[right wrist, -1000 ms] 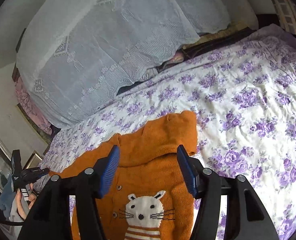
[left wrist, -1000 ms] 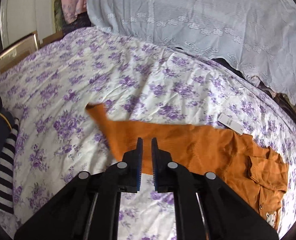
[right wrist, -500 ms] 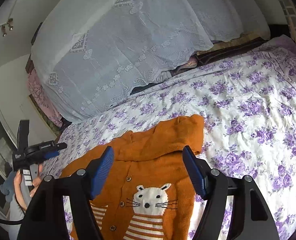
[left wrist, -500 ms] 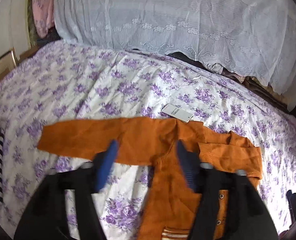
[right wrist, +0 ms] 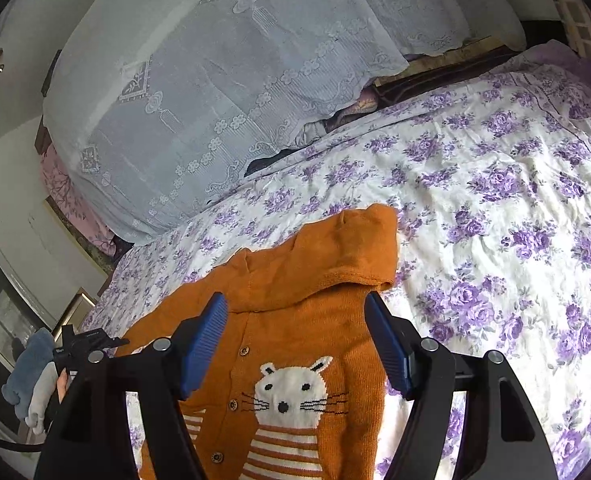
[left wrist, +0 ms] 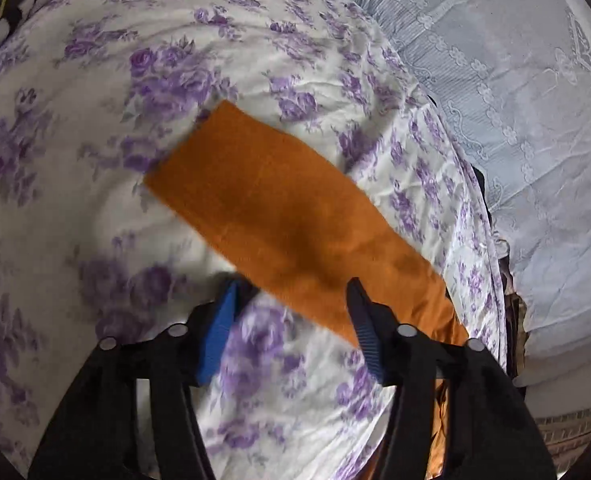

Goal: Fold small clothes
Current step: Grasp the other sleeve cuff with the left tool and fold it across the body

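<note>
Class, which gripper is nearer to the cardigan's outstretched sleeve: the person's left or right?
Left. The left gripper hovers at the orange sleeve, fingers open. The right gripper is over the cardigan's cat front, away from that sleeve.

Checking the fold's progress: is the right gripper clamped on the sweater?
No, the right gripper stands open above the orange sweater, pads apart.
</note>
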Tool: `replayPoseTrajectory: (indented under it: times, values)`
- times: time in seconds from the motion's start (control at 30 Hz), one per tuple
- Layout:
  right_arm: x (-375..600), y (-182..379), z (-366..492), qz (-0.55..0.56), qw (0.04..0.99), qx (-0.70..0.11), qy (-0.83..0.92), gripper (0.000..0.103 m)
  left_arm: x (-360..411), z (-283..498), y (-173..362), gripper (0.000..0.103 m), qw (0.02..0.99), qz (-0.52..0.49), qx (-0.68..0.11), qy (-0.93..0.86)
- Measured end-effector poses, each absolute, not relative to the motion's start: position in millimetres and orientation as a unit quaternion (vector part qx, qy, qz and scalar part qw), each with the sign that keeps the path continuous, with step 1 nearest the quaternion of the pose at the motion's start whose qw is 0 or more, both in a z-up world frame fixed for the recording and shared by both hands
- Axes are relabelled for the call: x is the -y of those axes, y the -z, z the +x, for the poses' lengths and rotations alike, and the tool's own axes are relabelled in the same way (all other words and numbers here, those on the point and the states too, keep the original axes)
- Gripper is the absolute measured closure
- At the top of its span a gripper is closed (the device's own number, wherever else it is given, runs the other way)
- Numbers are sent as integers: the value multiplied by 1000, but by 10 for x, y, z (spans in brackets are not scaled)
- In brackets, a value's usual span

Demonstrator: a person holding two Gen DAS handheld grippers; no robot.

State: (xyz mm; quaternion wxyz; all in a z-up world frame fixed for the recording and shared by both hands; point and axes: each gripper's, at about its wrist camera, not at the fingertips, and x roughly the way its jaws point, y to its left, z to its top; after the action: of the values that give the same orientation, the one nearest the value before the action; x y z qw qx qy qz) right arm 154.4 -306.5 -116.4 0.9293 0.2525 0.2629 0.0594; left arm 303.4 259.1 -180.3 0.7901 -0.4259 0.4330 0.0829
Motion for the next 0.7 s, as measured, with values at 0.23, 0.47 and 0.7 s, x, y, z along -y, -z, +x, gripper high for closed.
replayPoseTrajectory:
  times: [0.23,0.47,0.7]
  values:
    - [3100,1236,1602,255,927,-272,-52,32,-2497,3242,1593,93,819,-348,-441,-115]
    - [3089,1184,1567,251,930,-261,-58,32,-1878,3215,1011,93,871,-221,-424,-111]
    - [3145,1135,1527,263,930,-252,-60,32,-1046,3266,699,94,900,-124,-413,-69]
